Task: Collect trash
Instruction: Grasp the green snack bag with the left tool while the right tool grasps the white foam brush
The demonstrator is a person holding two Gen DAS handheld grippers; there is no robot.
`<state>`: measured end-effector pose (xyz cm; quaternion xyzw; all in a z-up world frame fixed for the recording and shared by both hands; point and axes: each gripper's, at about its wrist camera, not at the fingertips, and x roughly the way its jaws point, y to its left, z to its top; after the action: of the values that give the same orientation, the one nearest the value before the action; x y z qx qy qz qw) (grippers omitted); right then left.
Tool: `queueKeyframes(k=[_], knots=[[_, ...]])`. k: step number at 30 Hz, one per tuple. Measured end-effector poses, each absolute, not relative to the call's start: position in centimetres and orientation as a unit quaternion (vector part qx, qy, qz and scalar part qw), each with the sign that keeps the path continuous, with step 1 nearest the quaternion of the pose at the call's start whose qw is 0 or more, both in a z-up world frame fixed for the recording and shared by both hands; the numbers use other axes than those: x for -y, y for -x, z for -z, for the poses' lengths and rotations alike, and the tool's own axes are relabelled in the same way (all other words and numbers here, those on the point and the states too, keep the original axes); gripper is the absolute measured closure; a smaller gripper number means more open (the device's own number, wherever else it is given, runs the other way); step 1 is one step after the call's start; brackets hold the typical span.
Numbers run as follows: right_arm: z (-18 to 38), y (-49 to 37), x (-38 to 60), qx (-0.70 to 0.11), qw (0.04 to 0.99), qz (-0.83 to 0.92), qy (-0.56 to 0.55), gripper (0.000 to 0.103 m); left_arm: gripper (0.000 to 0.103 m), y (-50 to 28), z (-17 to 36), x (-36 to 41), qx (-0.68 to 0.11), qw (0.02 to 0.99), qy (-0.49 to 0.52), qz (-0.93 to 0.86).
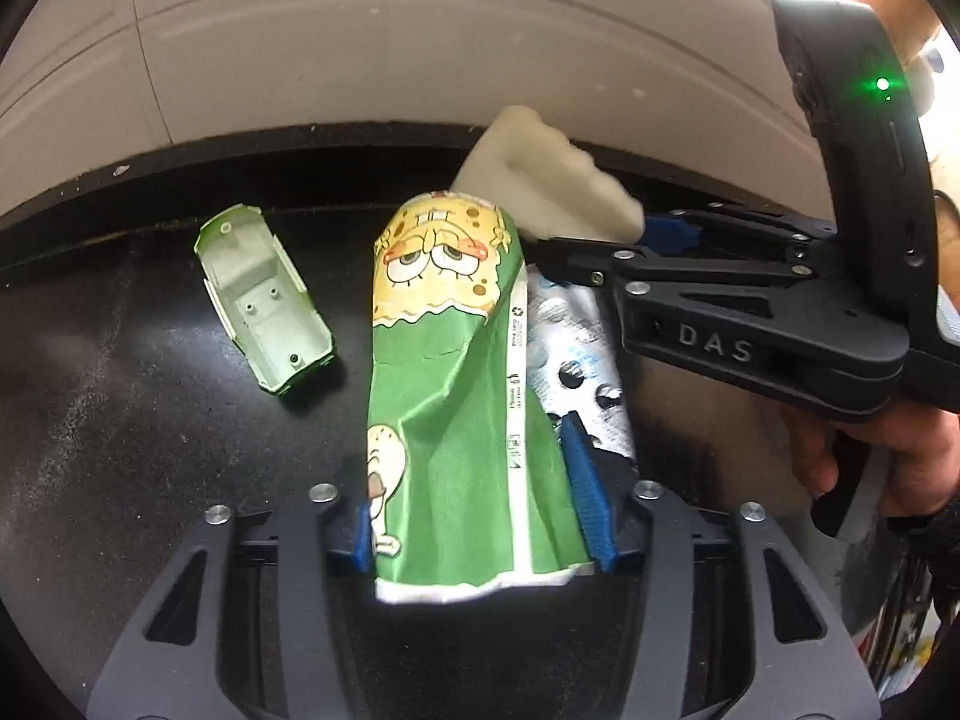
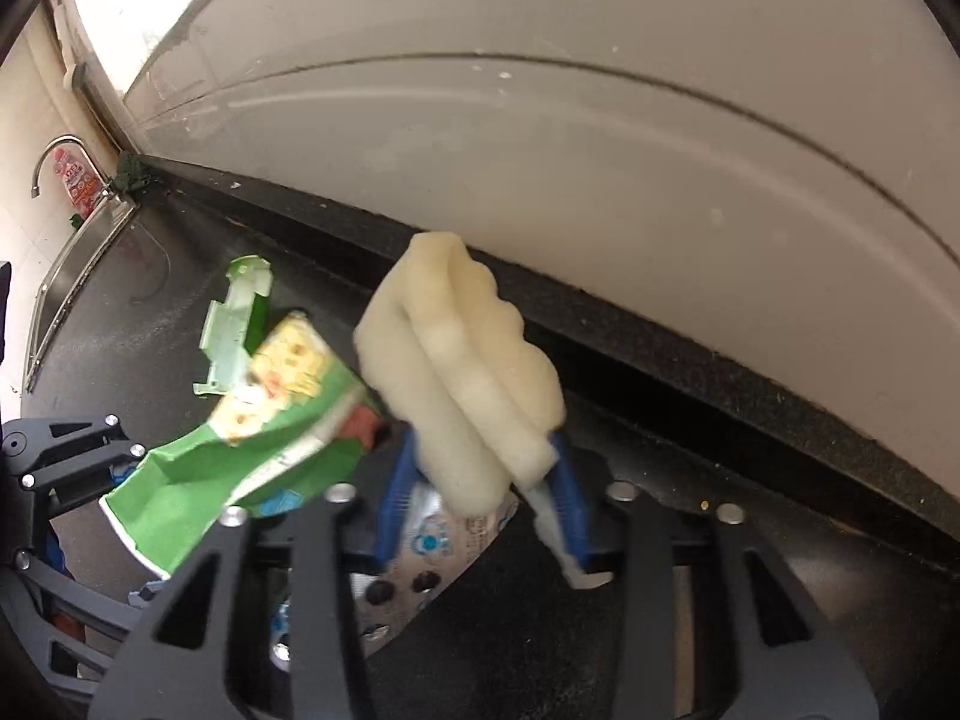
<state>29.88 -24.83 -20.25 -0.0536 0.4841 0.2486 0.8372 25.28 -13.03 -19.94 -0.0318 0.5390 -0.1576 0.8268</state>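
A crushed green paper cup with a yellow cartoon face sits between my left gripper's blue pads, which press on both its sides. The same cup appears blurred at the left of the right wrist view. My right gripper is shut on a folded cream foam piece, which sticks up past its blue pads. In the left wrist view that foam piece sits just behind the cup, at the tips of the right gripper. A person's hand holds that gripper.
A pale green plastic shell lies open side up on the black countertop, left of the cup. A silver blister pack lies under both grippers. A white wall runs behind. A steel sink with a tap sits far left.
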Motion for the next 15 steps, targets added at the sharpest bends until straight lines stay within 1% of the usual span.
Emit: queueKeyframes(k=[2,4,7,12,15], knots=[[19.3,-29.2,24.9,-0.479,0.841,-0.247,0.049,0.076,0.059,-24.7,19.4,13.0,-0.531,0.831,0.025,0.162],[18.2,-28.5,25.2,-0.473,0.846,-0.241,0.042,0.077,0.064,-23.9,18.6,12.8,-0.524,0.835,0.023,0.165],[15.8,-26.4,25.9,-0.459,0.859,-0.226,0.030,0.077,0.068,-22.3,16.9,12.0,-0.511,0.843,0.025,0.164],[13.3,-22.2,26.6,-0.450,0.869,-0.205,0.025,0.077,0.074,-18.9,14.4,10.9,-0.493,0.854,0.018,0.167],[12.2,-18.7,26.8,-0.447,0.873,-0.193,0.018,0.077,0.074,-15.9,13.7,10.2,-0.486,0.858,0.012,0.166]])
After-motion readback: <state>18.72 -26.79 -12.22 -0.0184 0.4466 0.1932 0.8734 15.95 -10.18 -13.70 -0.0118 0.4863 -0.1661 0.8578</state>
